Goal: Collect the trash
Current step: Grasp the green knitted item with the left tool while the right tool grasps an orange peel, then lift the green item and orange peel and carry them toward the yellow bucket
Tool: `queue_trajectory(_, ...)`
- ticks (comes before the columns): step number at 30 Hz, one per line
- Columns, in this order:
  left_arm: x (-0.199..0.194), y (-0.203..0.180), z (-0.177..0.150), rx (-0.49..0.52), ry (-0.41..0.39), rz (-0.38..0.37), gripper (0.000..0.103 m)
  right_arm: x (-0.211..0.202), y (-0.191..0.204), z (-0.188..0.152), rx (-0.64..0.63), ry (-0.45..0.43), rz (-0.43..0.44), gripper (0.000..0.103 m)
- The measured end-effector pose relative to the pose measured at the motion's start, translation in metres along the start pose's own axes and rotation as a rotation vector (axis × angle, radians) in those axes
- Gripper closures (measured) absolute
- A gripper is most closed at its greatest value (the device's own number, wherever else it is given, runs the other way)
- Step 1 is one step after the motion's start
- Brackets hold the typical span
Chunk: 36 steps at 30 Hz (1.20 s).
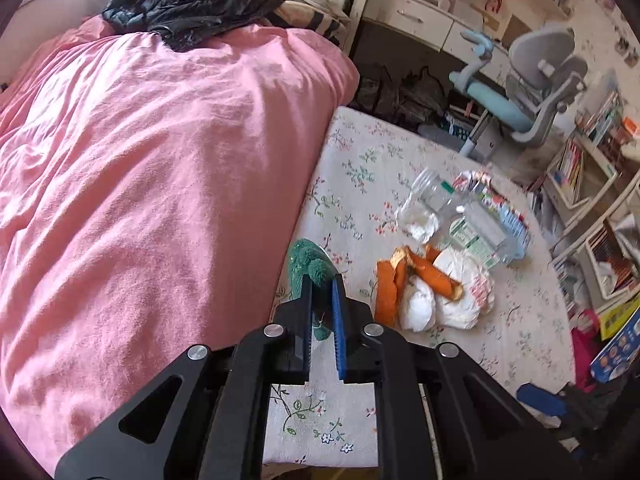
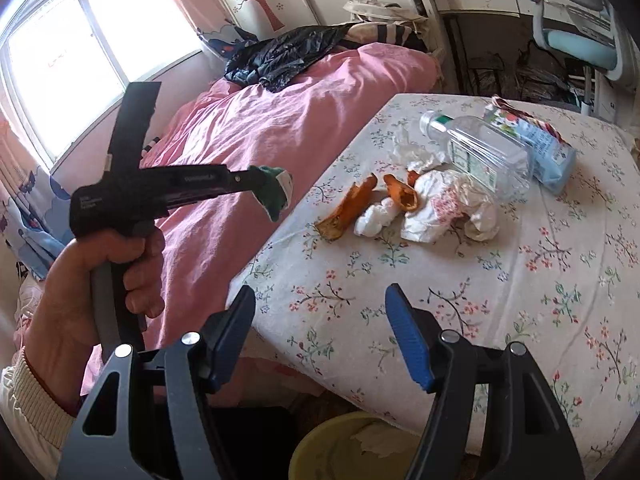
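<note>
Big pink crumpled duvet (image 1: 152, 168) filling the nine o'clock half of the left wrist view, black shiny plastic bag (image 1: 188, 10) heaped at its twelve o'clock end. Alongside, at three o'clock, white floral-print bed sheet (image 1: 516, 320) carrying the litter. Grey and pale blue swivel chair (image 1: 532, 80) out at one o'clock, beyond the bed.

On the sheet, well toward three o'clock of the left claw: clear crushed plastic bottle with green-and-white label (image 1: 460, 216) lying on its side, colourful flat snack packet (image 1: 506, 210) touching it behind. Just below, white crumpled tissue wads (image 1: 440, 300) bunched together, curled orange fruit peel pieces (image 1: 404, 276) lying among and against them. Another small white tissue scrap (image 1: 418, 224) by the bottle neck.

Yellow round plastic bin (image 2: 332, 448) showing at six o'clock in the right wrist view, below the bed edge, pale scrap inside.

Left claw (image 1: 322, 292) pressed nearly together, pinching a small green fuzzy scrap with a white patch (image 1: 310, 264), lifted clear of the sheet at the duvet's edge. Same pinch seen from the right wrist camera: left claw (image 2: 260, 180) pointing toward three o'clock, green scrap (image 2: 274, 192) sticking out past its tips, bare hand (image 2: 96, 280) wrapped around the handle, cream knitted cuff (image 2: 24, 392) at the wrist.

Right claw (image 2: 320, 320) spread wide, nothing between the blue pads, hanging over the near bed edge, litter up at one o'clock.
</note>
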State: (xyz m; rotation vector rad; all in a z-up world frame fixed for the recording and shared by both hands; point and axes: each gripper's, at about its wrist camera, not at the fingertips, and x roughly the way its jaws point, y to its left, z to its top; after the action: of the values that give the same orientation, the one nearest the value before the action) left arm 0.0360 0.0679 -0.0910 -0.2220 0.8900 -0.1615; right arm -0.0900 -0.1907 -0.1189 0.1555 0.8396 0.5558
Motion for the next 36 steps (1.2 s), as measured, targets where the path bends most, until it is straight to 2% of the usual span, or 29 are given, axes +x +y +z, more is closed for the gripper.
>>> queue_trajectory(7,-0.039,0.011,0.016,-0.07,-0.155,-0.062,0.094,0.064,0.012,0.039,-0.032,0.019,-0.021,0.044)
queue_trajectory(11,-0.045,0.01,0.02,-0.091,-0.183,-0.08,0.094,0.104,0.003,0.058,0.005,0.048,-0.076,0.048)
queue_trajectory(16,-0.048,0.002,0.022,-0.062,-0.187,-0.069,0.094,0.139,-0.01,0.067,0.054,0.107,-0.156,0.051)
queue_trajectory(19,-0.049,-0.002,0.022,-0.038,-0.19,-0.06,0.094,0.15,-0.008,0.069,0.027,0.125,-0.191,0.064)
queue_trajectory(20,-0.049,-0.003,0.022,-0.031,-0.19,-0.056,0.094,0.152,-0.007,0.07,0.015,0.13,-0.187,0.082)
queue_trajectory(21,-0.049,-0.004,0.022,-0.026,-0.188,-0.055,0.094,0.152,-0.006,0.071,0.011,0.138,-0.176,0.084)
queue_trajectory(26,-0.045,-0.008,0.02,-0.005,-0.169,-0.059,0.094,0.119,0.007,0.066,-0.04,0.108,-0.141,0.086)
queue_trajectory(30,-0.042,-0.02,0.016,0.035,-0.157,-0.066,0.094,0.064,0.006,0.051,-0.059,0.062,-0.125,0.086)
queue_trajectory(33,-0.042,-0.039,0.009,0.086,-0.16,-0.069,0.094,0.018,-0.017,0.035,0.012,0.02,-0.128,0.086)
queue_trajectory(36,-0.042,-0.06,0.001,0.134,-0.172,-0.071,0.094,-0.012,-0.049,0.026,0.146,-0.035,-0.102,0.086)
